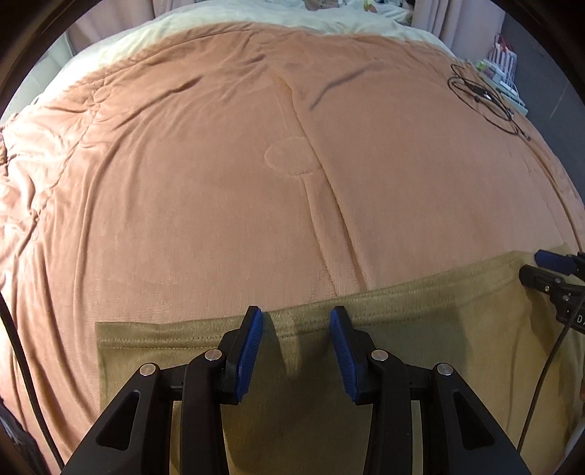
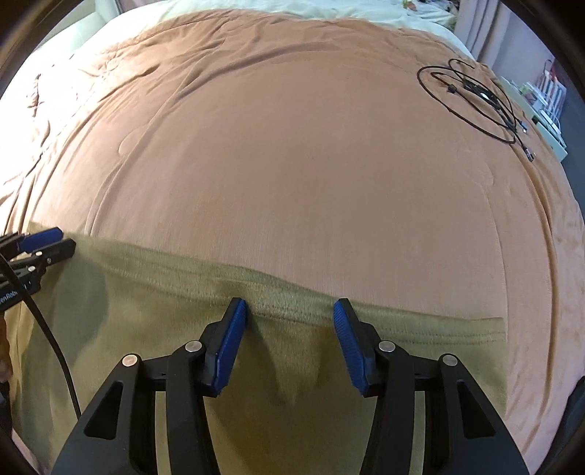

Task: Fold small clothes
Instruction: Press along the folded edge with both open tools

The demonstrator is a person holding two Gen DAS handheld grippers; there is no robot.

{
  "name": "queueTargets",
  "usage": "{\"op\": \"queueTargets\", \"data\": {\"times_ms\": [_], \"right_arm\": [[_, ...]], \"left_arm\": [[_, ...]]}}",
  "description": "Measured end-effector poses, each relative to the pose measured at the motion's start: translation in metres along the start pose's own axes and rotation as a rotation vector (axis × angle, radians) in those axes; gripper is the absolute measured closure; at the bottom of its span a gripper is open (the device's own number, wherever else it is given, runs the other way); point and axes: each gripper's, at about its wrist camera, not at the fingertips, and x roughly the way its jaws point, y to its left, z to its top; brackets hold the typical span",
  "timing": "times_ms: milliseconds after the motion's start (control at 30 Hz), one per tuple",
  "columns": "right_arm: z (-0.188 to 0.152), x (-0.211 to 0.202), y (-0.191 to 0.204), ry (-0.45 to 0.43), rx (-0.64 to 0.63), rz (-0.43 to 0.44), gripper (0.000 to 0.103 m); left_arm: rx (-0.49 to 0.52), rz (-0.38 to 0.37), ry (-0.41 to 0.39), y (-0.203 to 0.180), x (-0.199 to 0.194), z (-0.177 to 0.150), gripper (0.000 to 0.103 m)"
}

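An olive-tan garment (image 1: 402, 329) lies flat on the orange blanket, its stitched hem running along its far edge; it also shows in the right wrist view (image 2: 146, 292). My left gripper (image 1: 297, 318) is open, its blue pads just above the hem near the garment's left part. My right gripper (image 2: 290, 308) is open over the hem near the garment's right part. The right gripper shows at the right edge of the left wrist view (image 1: 541, 263). The left gripper shows at the left edge of the right wrist view (image 2: 55, 241).
The orange blanket (image 1: 219, 164) covers the bed, with cream bedding (image 1: 256, 14) beyond it. A coiled black cable (image 2: 471, 98) lies at the far right of the blanket. A cluttered shelf (image 2: 544, 106) stands past the bed's right edge.
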Motion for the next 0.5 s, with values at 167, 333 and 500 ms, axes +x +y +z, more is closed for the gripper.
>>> {"op": "queueTargets", "data": {"times_ms": [167, 333, 500], "right_arm": [[-0.009, -0.02, -0.004, -0.04, 0.03, 0.027, 0.055], [-0.027, -0.042, -0.017, -0.036, 0.051, 0.066, 0.055], [-0.05, -0.064, -0.029, -0.026, 0.071, 0.095, 0.055]], "left_arm": [[-0.017, -0.014, -0.016, 0.007, -0.017, -0.009, 0.062], [-0.047, -0.024, -0.023, 0.019, -0.039, -0.024, 0.062], [-0.082, -0.045, -0.018, 0.031, -0.061, -0.052, 0.062]]}}
